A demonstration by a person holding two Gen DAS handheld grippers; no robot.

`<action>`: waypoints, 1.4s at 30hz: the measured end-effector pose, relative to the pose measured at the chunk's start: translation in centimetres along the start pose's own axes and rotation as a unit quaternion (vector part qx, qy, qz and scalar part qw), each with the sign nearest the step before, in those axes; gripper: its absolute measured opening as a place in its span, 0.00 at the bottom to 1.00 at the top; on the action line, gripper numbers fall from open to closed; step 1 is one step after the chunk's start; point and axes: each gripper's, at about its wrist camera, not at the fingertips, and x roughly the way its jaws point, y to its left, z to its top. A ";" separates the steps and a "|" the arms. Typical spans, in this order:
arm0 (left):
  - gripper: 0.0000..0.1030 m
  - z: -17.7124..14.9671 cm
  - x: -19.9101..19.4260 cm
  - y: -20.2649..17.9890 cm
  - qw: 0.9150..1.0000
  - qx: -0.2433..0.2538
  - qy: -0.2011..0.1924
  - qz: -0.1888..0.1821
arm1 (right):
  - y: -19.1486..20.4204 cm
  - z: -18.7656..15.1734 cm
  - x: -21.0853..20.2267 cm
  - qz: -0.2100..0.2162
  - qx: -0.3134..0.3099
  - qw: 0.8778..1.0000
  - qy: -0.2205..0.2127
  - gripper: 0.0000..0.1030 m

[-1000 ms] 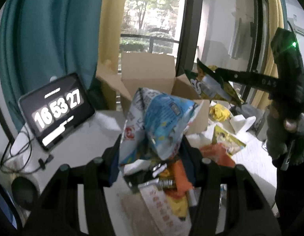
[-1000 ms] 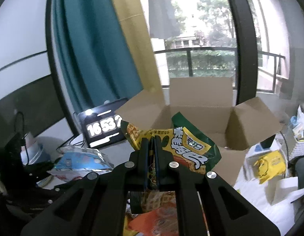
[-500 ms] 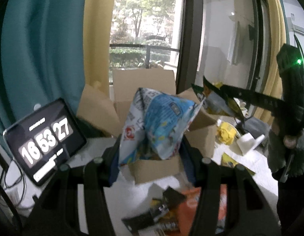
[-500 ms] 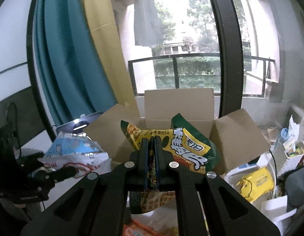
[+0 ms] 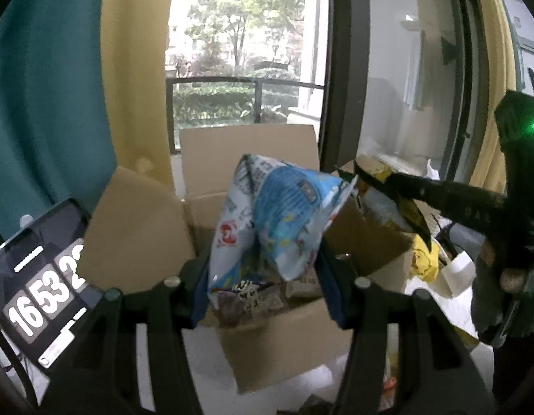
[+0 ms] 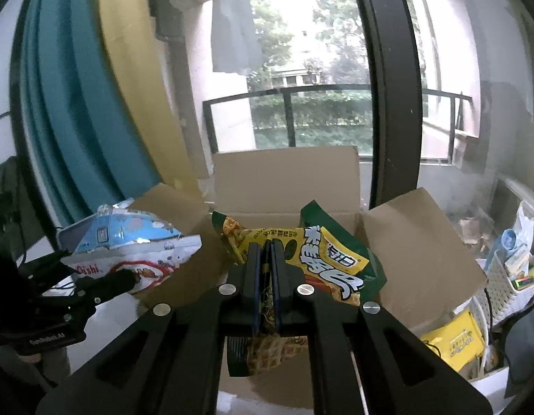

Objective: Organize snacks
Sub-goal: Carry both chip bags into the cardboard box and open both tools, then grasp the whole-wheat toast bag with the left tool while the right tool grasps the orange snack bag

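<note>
Over carton [image 5: 301, 339], blue bag [image 5: 284, 218] upright.

Crinkly plastic snack bag [image 5: 284, 214], pale blue and white with a red logo; glossy chip packet [image 6: 322, 259], yellow and dark green with bold white lettering; plain brown cardboard box [image 6: 284, 180]; teal curtain [image 5: 42, 103] beside a mustard-yellow curtain [image 5: 135, 69].

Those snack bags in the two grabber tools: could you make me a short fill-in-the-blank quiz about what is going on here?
1. The left gripper holds a puffy bag that is mostly white and ____.
2. The right gripper is shut on a green and ____ bag.
3. Both bags hang over an open ____ box.
4. The tablet shows large white ____.

Missing words: blue; yellow; cardboard; digits
</note>
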 end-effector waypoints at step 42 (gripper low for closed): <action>0.81 -4.3 -8.3 -1.1 0.998 -0.036 0.026 -0.032 | 0.5 -6.1 -6.3 -0.023 0.052 0.997 0.055 0.47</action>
